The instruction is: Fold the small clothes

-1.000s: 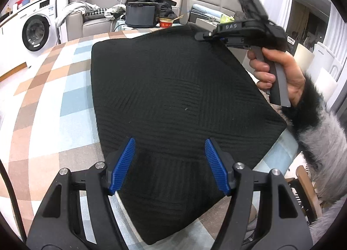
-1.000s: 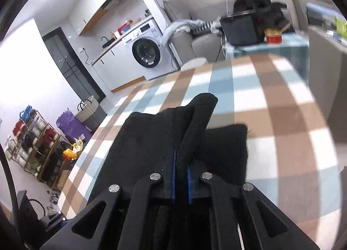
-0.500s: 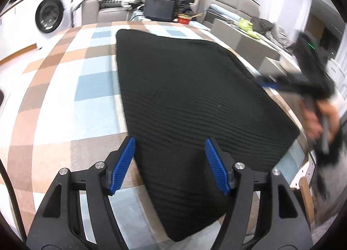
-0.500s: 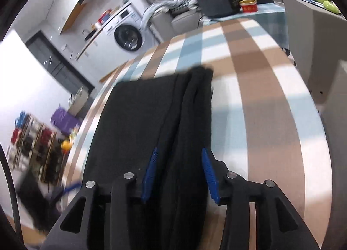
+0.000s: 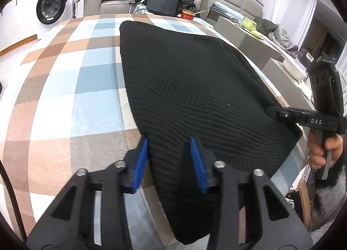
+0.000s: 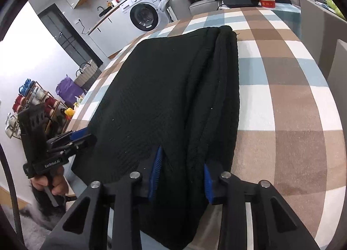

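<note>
Left wrist view: black knitted garment (image 5: 186,89), folded flat on the checked tablecloth (image 5: 65,76), near corner towards the camera. Left gripper (image 5: 170,152) has come in from the bare cloth to the garment's near left edge; its jaws have just been closing and now stand part open, astride that edge, with the pads not seen pressing. Right gripper (image 5: 303,117), hand-held, sits at the garment's right edge, where a second ago it was at the far corner. Right wrist view: same garment (image 6: 164,98), with stacked folded layers along its right side. Right gripper (image 6: 181,169) has let go of the far fold, and its jaws have just been narrowing, part open over the near right layers; grip not certain. Left gripper (image 6: 71,139) lies at the opposite edge. Judgement: previous fold laid; both near corners being taken for the next fold.
</note>
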The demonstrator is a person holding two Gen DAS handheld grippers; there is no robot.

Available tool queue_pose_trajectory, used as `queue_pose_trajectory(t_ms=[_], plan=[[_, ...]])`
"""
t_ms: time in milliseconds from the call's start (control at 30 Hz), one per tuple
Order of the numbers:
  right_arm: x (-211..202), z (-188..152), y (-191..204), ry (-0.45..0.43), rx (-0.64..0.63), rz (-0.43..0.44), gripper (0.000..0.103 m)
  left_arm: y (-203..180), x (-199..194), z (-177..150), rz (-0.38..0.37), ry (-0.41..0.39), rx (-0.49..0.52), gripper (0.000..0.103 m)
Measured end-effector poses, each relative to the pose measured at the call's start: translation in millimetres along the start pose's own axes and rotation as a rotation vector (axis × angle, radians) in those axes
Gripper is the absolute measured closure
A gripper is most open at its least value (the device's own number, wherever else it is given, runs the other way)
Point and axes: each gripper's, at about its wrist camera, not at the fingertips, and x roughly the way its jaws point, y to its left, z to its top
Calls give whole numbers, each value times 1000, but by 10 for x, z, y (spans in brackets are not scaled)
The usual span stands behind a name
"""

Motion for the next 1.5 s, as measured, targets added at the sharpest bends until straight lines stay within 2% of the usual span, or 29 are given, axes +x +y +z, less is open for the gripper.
queue_pose_trajectory(t_ms=[233,467,633,733,800,900,1100,1200,1500], plan=[[182,200,77,-10,-13,-15,75,172,124,239,52,-7,-31,73],[592,673,163,-24,28,-19,75,499,296,595,136,-6,-87,72],[751,866,206,-23,28,-32,75,718,361,732,122,-10,-136,72],[730,861,195,-21,27,-36,73,762,321,704,119,-6,-152,69],[656,798,240,-16,19,-60,64,769,290,654,129,10,-160,66],[481,673,279,-19,-7,-58,62,724,200,512,117,13,-162,64],[391,409,321,8,-42,-55,64,428,68,267,156,-13,-51,65],[438,429,322,7,-34,-61,68,391,83,264,158,-20,-33,72],[566,601,331,-22,-39,-70,69,429,147,377,176,-30,-27,73]])
